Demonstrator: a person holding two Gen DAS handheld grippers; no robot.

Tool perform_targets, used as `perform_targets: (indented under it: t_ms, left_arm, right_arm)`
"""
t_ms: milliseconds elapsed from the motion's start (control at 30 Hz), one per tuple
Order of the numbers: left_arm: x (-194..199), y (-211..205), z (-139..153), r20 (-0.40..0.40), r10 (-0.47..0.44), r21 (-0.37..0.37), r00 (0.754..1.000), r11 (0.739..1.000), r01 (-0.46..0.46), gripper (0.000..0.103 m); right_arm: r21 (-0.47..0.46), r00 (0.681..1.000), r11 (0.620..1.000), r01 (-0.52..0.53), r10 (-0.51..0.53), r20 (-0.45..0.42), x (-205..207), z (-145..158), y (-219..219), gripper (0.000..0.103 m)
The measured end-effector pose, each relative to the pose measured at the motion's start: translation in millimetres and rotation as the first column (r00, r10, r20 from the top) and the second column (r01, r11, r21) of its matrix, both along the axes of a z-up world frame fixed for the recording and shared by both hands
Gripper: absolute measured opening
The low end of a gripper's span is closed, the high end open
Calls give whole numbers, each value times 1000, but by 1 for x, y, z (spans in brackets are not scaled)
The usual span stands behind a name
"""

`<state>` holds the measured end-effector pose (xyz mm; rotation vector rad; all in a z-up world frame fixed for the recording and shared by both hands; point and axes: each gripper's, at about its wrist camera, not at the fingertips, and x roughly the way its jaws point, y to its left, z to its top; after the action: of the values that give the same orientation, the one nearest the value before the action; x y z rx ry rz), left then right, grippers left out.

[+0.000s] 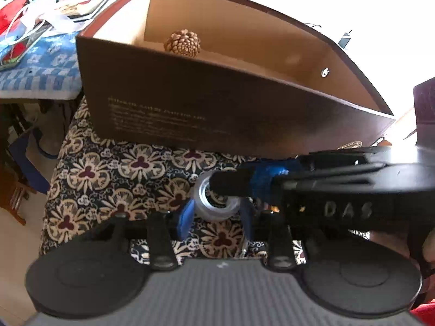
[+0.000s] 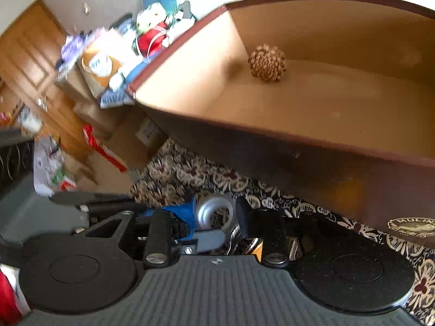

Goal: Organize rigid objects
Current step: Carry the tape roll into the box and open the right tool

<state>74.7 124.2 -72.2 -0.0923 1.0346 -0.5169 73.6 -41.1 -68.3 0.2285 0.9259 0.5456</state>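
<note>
A dark brown open box (image 1: 190, 108) stands on the floral cloth, with a pine cone (image 1: 182, 43) inside near its far wall; the box (image 2: 326, 163) and pine cone (image 2: 267, 63) also show in the right wrist view. A silver ring-shaped roll (image 1: 217, 203) sits between my left gripper (image 1: 216, 216) fingers, which close on its sides. My right gripper (image 2: 216, 217) reaches in from the right, one finger through the roll's hole (image 2: 214, 214), jaws closed on its wall.
The floral tablecloth (image 1: 108, 176) covers the table in front of the box. A blue checked cloth (image 1: 40, 73) with toys lies at the left. Cardboard boxes and clutter (image 2: 95, 135) stand on the floor beyond the table's left edge.
</note>
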Motion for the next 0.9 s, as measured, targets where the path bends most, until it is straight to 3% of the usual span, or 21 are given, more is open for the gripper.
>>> perform_targets:
  t_ms: [167, 333, 533, 700, 900]
  left_arm:
    - [3, 2, -2, -2, -31, -9, 1000, 999, 31, 31]
    - [0, 1, 0, 26, -75, 17, 997, 997, 74, 31]
    - [-2, -4, 1, 47, -86, 35, 995, 996, 84, 32]
    - [-7, -11, -3, 55, -113, 102, 992, 989, 107, 30]
    - [-8, -13, -3, 68, -106, 112, 992, 989, 98, 30]
  right_arm:
    - [-46, 1000, 999, -21, 21, -8, 1, -1, -2, 9]
    - [-67, 998, 997, 22, -26, -57, 8, -11, -4, 8]
    - [-106, 1000, 994, -12, 12, -5, 8, -9, 9, 4]
    - [-200, 992, 977, -78, 96, 80, 2, -9, 24, 1]
    - [-161, 992, 986, -49, 66, 103, -1, -12, 18, 0]
